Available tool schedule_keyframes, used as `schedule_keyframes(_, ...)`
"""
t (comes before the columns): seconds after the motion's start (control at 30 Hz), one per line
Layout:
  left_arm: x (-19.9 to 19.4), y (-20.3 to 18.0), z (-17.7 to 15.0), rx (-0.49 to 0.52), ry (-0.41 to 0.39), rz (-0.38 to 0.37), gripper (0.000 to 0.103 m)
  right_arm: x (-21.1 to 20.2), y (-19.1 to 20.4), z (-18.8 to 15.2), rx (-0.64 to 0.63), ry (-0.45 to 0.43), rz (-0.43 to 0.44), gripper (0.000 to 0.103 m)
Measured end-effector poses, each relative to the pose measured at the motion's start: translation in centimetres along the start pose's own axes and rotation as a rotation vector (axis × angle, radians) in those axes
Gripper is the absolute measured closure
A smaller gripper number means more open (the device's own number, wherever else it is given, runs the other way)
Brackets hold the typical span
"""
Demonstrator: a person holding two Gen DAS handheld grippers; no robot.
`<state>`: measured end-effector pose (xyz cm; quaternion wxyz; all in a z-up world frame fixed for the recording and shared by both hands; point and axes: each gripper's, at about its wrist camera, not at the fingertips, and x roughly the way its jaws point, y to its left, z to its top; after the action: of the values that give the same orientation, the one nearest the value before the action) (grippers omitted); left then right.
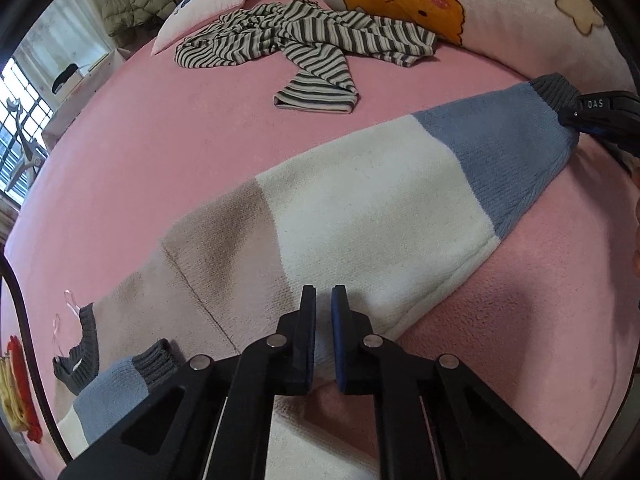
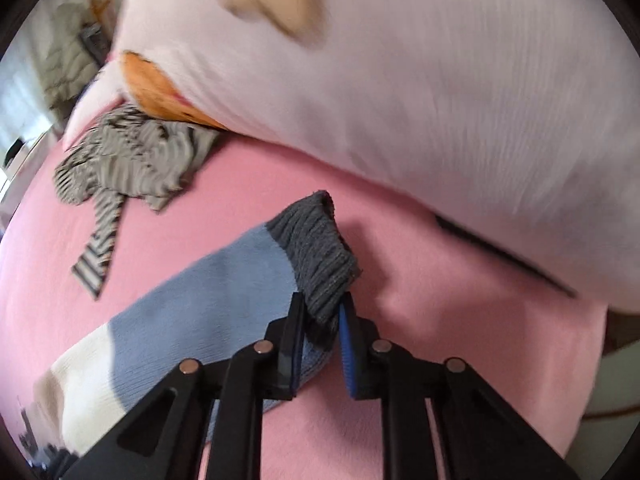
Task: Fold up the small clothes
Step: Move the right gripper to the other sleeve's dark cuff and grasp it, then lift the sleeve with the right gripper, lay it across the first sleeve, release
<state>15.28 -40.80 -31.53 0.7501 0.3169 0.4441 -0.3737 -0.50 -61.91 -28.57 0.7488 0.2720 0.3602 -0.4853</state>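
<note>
Soft, floppy knit sweater sprawled across the pink bed — left gripper pinched nearly closed on the sleeve's near edge, right gripper clamping the grey cuff; light, stretchy, best held at seams.

Pink bed, colour-block sweater, striped top, pillows

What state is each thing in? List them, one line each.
Sweater: spread flat on the bed, one sleeve stretched out.
Sleeve cuff: lifted, pinched by the right gripper.
Left gripper: shut on the sweater's lower edge.
Striped top: crumpled, unfolded.
Pillow: lying at the bed's edge.
</note>
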Motion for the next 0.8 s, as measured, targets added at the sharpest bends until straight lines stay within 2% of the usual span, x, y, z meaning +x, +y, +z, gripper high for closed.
schedule_keyframes(0.2,-2.2,3.2,-0.3,-0.113,0.015,-0.074,0.095,-5.7,2.8,1.0,-0.120,-0.046,0.100,0.088)
schedule_keyframes(0.3,-3.4,5.4,-1.0,-0.186,0.035,-0.108,0.084,-9.1,5.1,1.1,-0.185,-0.060,0.200,0.088)
schedule_keyframes(0.33,-3.9,6.1,-1.4,-0.207,0.036,-0.109,0.083,-10.1,5.8,1.0,-0.205,-0.066,0.224,0.088)
schedule_keyframes(0.57,-7.4,10.8,-3.7,-0.269,0.014,-0.034,0.083,-16.4,13.1,-1.0,-0.397,-0.067,0.435,0.088)
schedule_keyframes(0.67,-9.1,13.5,-4.8,-0.301,-0.003,0.001,0.083,-18.6,16.5,-2.7,-0.481,-0.066,0.508,0.088)
schedule_keyframes(0.8,-11.8,18.0,-6.8,-0.355,-0.030,0.076,0.078,-20.6,20.9,-5.9,-0.586,-0.043,0.593,0.088)
